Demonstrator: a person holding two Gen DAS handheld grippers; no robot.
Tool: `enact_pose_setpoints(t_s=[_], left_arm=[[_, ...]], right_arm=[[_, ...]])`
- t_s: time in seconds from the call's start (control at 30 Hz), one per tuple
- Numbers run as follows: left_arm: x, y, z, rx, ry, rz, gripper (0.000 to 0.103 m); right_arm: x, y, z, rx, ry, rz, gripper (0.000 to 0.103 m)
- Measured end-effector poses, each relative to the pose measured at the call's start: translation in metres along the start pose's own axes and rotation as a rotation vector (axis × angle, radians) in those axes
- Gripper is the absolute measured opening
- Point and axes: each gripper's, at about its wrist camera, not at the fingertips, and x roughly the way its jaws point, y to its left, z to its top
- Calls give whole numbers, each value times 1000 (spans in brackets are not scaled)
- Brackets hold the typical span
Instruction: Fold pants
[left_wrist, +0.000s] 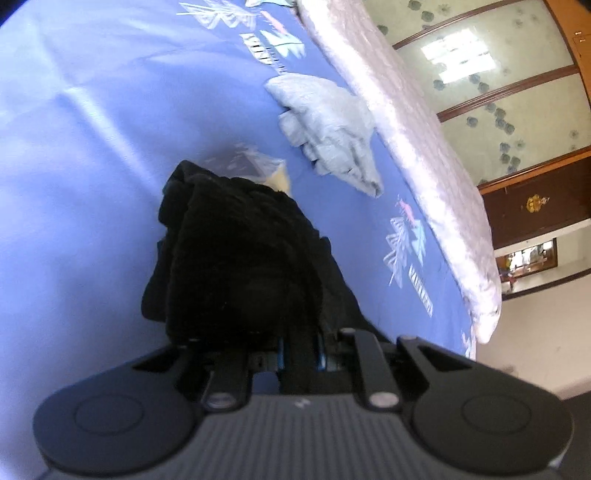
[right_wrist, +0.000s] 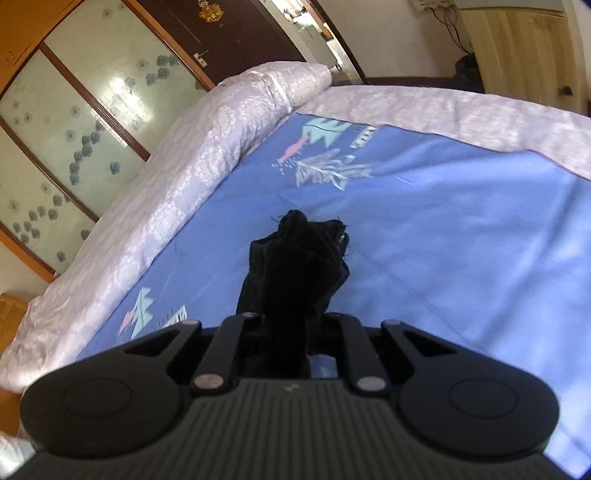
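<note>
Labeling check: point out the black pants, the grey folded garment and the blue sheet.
black pants (left_wrist: 240, 251), left wrist view, bunched middle.
grey folded garment (left_wrist: 325, 125), left wrist view, top surface.
blue sheet (right_wrist: 461, 229), right wrist view, bare patch.

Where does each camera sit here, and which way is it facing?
Left wrist: on the left gripper, angled down across the blue sheet toward a grey garment; its linkage shows, clamped on the black pants.
Right wrist: on the right gripper, angled down toward the quilt; linkage shows, clamped on black pants.
Shared: sheet, quilt, wardrobe doors.
</note>
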Motion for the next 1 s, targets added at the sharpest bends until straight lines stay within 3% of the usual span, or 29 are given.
enact_pose_setpoints(t_s=[0.13, 0.2, 0.3, 0.43, 0.57, 0.8, 1.0], left_arm=[[-16, 29, -36, 48, 53, 107, 14], [-5, 35, -54, 99, 80, 206, 16], [7, 37, -76, 162, 66, 295, 18], [0, 14, -91, 293, -3, 363, 22], [-5, 8, -97, 353, -25, 387, 24], [-15, 10, -113, 418, -52, 408, 26], [-15, 11, -117, 421, -57, 405, 27]], right_arm=[[-36, -38, -24, -12, 26, -44, 17], [-34, -53, -45, -43, 74, -146, 27], [-35, -72, -73, -36, 110, -264, 29], [-74, -84, -106, -31, 22, -232, 36], [-111, -90, -135, -89, -16, -237, 36], [-148, -90, -166, -98, -35, -190, 36], [-153, -61, -188, -170, 2, -66, 36]])
